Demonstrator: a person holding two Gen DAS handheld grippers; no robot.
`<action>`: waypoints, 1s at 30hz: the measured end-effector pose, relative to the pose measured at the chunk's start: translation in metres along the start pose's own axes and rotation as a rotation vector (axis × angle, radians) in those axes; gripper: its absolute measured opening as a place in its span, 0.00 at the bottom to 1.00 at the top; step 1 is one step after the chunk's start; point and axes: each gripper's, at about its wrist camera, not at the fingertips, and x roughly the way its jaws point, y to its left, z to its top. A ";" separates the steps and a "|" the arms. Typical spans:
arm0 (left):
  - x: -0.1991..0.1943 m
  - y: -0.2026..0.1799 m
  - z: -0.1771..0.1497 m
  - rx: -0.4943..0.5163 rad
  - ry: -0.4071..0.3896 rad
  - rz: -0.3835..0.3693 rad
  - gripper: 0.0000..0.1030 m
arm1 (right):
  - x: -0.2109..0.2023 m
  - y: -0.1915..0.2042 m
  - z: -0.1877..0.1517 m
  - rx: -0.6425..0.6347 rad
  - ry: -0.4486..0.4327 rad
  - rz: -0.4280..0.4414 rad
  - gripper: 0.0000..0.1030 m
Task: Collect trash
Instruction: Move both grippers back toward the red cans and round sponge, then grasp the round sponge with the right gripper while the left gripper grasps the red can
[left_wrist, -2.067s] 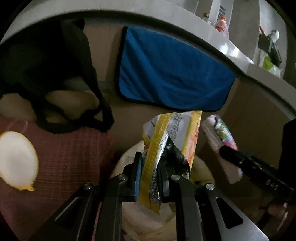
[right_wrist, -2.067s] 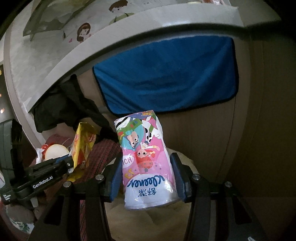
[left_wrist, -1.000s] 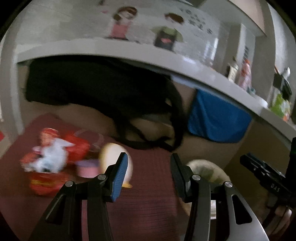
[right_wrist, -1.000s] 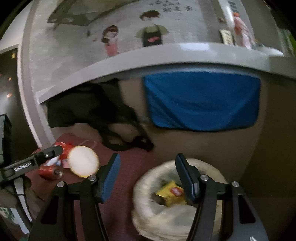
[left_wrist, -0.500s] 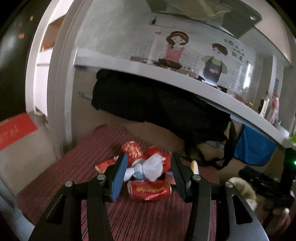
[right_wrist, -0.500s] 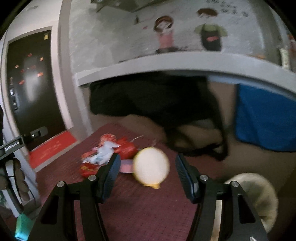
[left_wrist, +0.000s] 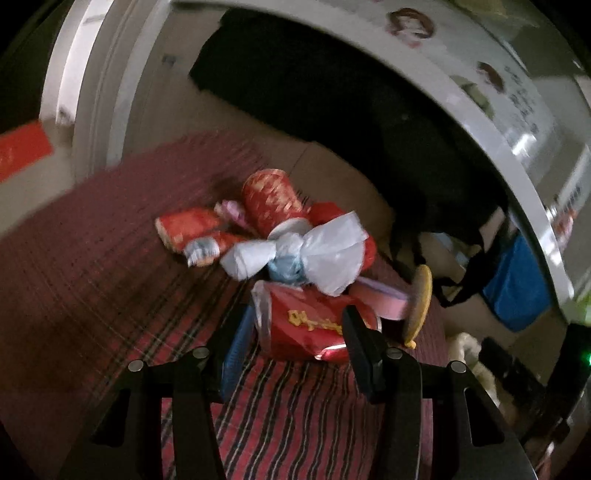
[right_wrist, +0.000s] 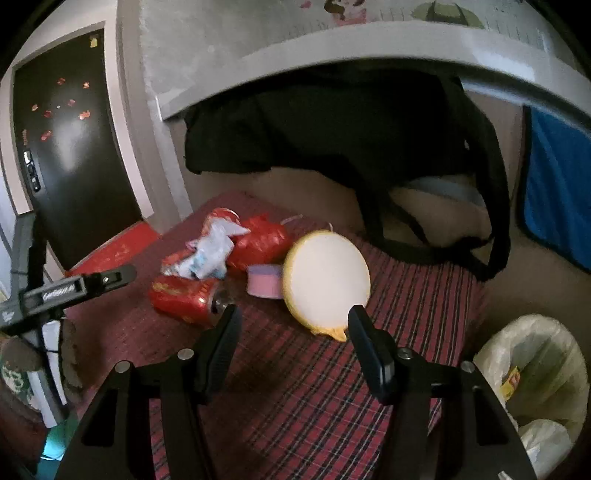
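A pile of trash lies on a red plaid mat (left_wrist: 295, 424): a crushed red can (left_wrist: 310, 328), a knotted white plastic bag (left_wrist: 317, 251), a red cup (left_wrist: 269, 199), red wrappers (left_wrist: 188, 225), a pink tape roll (right_wrist: 264, 282) and a round yellow-rimmed white lid (right_wrist: 325, 278). My left gripper (left_wrist: 295, 332) is open, its jaws either side of the crushed can. My right gripper (right_wrist: 293, 328) is open just in front of the lid. The left gripper also shows in the right wrist view (right_wrist: 74, 288). A bin lined with a pale bag (right_wrist: 535, 369) stands at the right.
A black bag (right_wrist: 351, 129) hangs under a white counter (right_wrist: 369, 40) behind the pile. A blue cloth (right_wrist: 557, 206) hangs at the right. A dark door (right_wrist: 66, 155) and a red floor mat (right_wrist: 122, 247) are at the left.
Both grippers let their items go into the bin and swung left to the trash pile. The left gripper has closed in on the crushed can, the right on the lid.
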 end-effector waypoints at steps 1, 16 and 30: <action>0.002 0.001 -0.001 -0.009 -0.006 0.002 0.49 | 0.005 -0.002 -0.001 0.002 0.002 -0.005 0.56; -0.022 -0.001 -0.019 -0.039 -0.054 -0.020 0.50 | 0.119 0.014 0.046 -0.036 0.068 -0.179 0.30; 0.034 -0.012 -0.019 -0.274 0.054 -0.085 0.52 | 0.033 -0.063 0.005 0.090 -0.006 -0.099 0.15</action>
